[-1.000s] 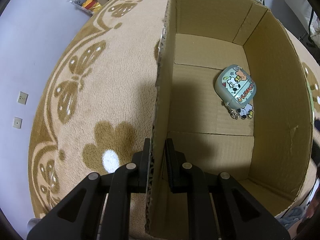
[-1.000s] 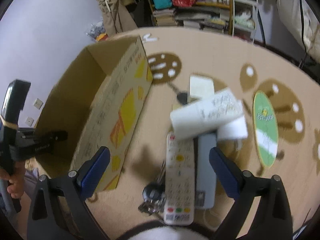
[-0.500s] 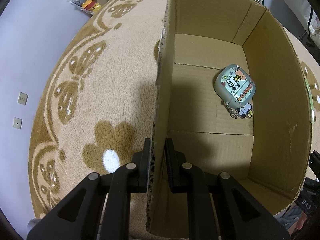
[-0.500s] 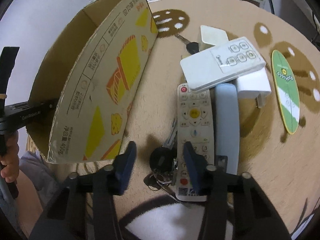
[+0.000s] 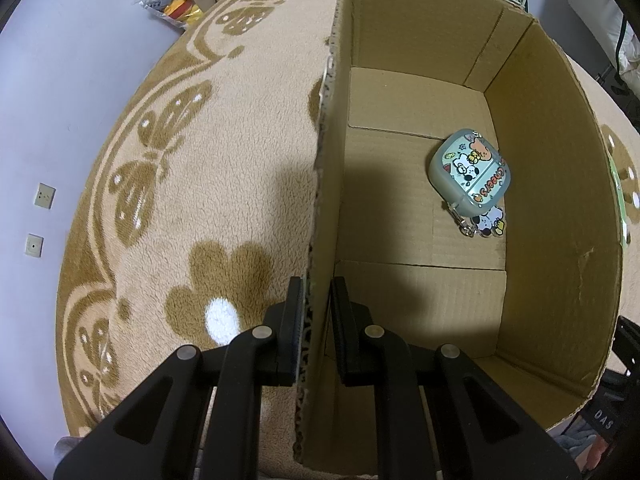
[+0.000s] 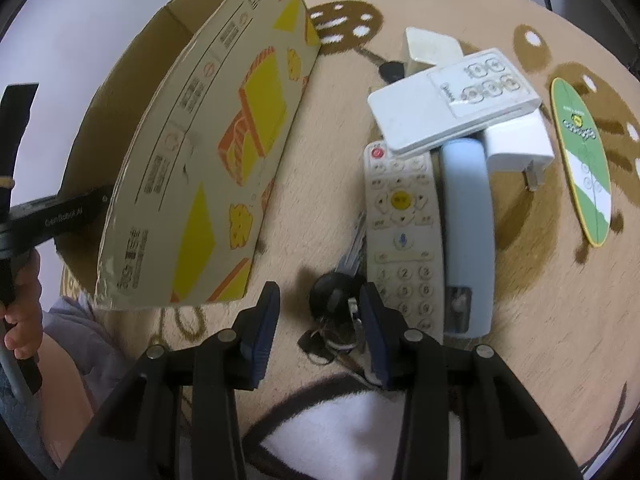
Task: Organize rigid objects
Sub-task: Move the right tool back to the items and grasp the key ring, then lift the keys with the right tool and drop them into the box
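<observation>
My left gripper (image 5: 316, 292) is shut on the near left wall of the open cardboard box (image 5: 552, 200), one finger outside and one inside. A grey-green earbud case (image 5: 470, 176) with cartoon stickers and a charm lies on the box floor at the right. In the right wrist view, the box (image 6: 224, 160) stands at the left with its printed yellow side facing me. My right gripper (image 6: 320, 300) is open and low over the rug. A bunch of keys (image 6: 334, 296) with a round black head lies between its fingers, not gripped.
Right of the keys lie a white numbered remote (image 6: 402, 220), a light blue case (image 6: 466, 220), a flat white remote (image 6: 452, 100) stacked across them, a white charger (image 6: 516, 144), a small white box (image 6: 432, 46) and a green oval card (image 6: 582, 160). A hand (image 6: 20, 320) holds the left gripper's handle.
My right gripper has dropped toward the rug and narrowed from wide open, so its fingers now flank the keys. The left gripper and the box have not moved.
</observation>
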### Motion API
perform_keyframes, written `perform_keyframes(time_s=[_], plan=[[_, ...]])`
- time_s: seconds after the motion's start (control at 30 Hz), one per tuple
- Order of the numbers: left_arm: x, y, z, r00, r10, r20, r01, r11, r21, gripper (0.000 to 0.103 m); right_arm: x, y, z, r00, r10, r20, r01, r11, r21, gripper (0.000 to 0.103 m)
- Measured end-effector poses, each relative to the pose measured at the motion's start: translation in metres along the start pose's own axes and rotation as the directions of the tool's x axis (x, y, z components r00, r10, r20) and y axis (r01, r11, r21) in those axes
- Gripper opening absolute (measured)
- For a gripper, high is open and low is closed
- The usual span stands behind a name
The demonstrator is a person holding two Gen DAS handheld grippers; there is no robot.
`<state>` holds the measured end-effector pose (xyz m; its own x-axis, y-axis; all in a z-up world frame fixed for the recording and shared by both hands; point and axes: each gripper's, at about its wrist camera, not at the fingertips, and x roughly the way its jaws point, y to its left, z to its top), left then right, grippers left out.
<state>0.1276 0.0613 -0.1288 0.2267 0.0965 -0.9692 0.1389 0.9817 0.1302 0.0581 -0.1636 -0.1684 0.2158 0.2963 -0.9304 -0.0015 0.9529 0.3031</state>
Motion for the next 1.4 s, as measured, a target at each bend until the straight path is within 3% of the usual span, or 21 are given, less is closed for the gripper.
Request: perform_keyframes(time_s=[0.2, 0.33, 0.47, 0.7, 1.07, 1.3, 1.4], plan=[[0.0, -0.001, -0.001, 1.0, 0.003, 0.001, -0.003, 1.0, 0.003, 0.013, 0.021, 0.008, -0.007, 0.998, -0.043, -0.037, 0.041, 0.999, -0.035, 0.044], [-0.001, -0.001, -0.001, 1.0, 0.003, 0.001, -0.003, 1.0, 0.002, 0.013, 0.026, 0.01, -0.008, 0.998, -0.061, -0.017, 0.06, 0.998, -0.036, 0.044], [-0.001, -0.003, -0.001, 1.0, 0.007, 0.002, -0.007, 1.0, 0.006, 0.013, 0.037, 0.016, -0.01, 0.991, -0.133, 0.013, 0.134, 0.989, -0.067, 0.033], [-0.001, -0.003, -0.002, 1.0, 0.008, 0.002, -0.008, 1.0, 0.007, 0.013, 0.05, 0.023, -0.014, 0.983, -0.171, 0.061, 0.177, 0.978, -0.108, 0.03], [-0.002, -0.003, -0.001, 1.0, 0.006, 0.002, -0.006, 1.0, 0.006, 0.013, 0.035, 0.05, -0.025, 0.957, -0.24, 0.162, 0.261, 0.956, -0.13, 0.03], [-0.002, -0.003, -0.002, 1.0, 0.006, 0.002, -0.006, 1.0, 0.006, 0.013, 0.014, 0.047, -0.023, 0.95, -0.199, 0.241, 0.227, 0.969, -0.097, 0.03], [-0.002, -0.004, -0.002, 1.0, 0.006, 0.002, -0.006, 1.0, 0.006, 0.013, -0.007, 0.038, -0.005, 0.947, -0.197, 0.254, 0.225, 0.971, -0.087, 0.029]])
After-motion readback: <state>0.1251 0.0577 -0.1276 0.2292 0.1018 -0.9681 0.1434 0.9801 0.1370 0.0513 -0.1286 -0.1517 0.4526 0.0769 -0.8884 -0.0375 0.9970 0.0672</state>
